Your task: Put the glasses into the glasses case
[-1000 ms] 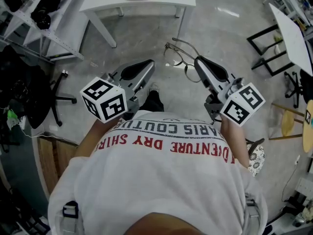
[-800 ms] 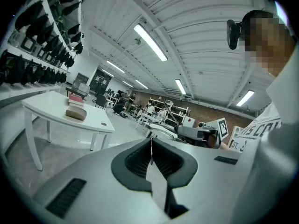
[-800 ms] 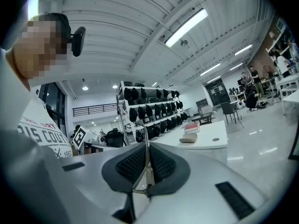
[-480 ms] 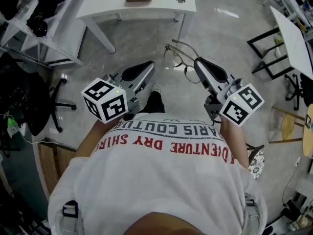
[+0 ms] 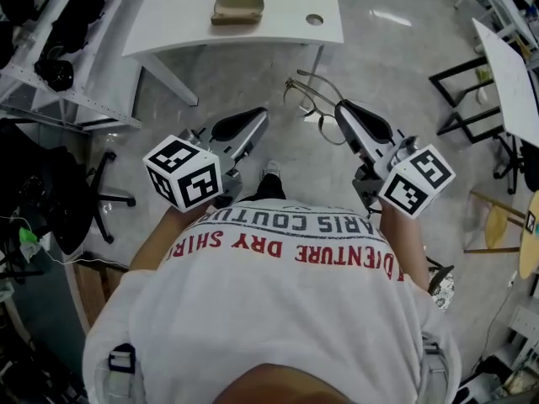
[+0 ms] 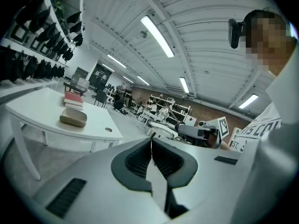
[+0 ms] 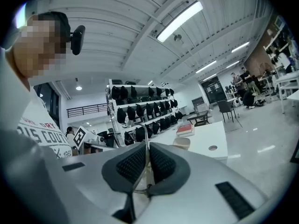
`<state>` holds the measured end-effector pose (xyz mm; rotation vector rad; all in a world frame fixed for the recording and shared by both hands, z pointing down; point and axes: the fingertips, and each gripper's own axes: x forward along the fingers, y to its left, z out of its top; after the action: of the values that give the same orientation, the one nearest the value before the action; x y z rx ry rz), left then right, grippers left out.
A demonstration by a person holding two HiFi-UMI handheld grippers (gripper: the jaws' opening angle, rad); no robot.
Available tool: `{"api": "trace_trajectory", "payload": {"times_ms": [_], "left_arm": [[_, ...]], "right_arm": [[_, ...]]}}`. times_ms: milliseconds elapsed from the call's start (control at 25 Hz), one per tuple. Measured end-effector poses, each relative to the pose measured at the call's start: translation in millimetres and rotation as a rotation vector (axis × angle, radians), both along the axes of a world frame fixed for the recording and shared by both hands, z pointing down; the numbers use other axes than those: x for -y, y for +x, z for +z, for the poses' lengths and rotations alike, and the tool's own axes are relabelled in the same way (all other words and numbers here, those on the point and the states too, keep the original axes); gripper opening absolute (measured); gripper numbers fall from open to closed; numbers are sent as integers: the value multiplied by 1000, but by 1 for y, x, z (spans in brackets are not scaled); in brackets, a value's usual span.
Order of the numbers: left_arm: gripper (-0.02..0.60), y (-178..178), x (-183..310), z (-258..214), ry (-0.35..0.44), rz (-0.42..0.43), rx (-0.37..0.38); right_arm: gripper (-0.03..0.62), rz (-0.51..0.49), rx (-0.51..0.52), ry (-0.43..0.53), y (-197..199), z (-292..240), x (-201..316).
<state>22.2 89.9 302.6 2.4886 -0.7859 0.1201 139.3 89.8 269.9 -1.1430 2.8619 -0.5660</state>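
Right gripper [image 7: 147, 147]: jaws clenched on one temple arm of the wire-frame glasses [image 5: 301, 98]; the thin arm runs up between the ribbed pads; the lenses project ahead of the jaw tips, toward the left gripper's side and clear of the floor.

Left gripper [image 6: 151, 141]: jaws closed together, pads touching, nothing between them.

Both grippers are held out in front of the person's white T-shirt [image 5: 286, 293], well apart from each other.

Tan glasses case [image 5: 237, 8]: lies on the white table [image 5: 168, 23], well ahead of both grippers; in the left gripper view it is ahead and to the left of that gripper's jaws; in the right gripper view it is ahead and slightly right of that gripper's jaws.

A red book [image 6: 73, 98] rests on the same table just beyond the case; a round hole [image 5: 314, 19] in the tabletop sits beside the case, on the right gripper's side.
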Motion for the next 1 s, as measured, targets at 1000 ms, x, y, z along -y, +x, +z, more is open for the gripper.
{"api": "trace_trajectory", "payload": {"times_ms": [1000], "left_arm": [[29,-63,225,31,-64,-72,5]], "right_arm": [[35,-32,-45,-78,-54,32,228]]}}
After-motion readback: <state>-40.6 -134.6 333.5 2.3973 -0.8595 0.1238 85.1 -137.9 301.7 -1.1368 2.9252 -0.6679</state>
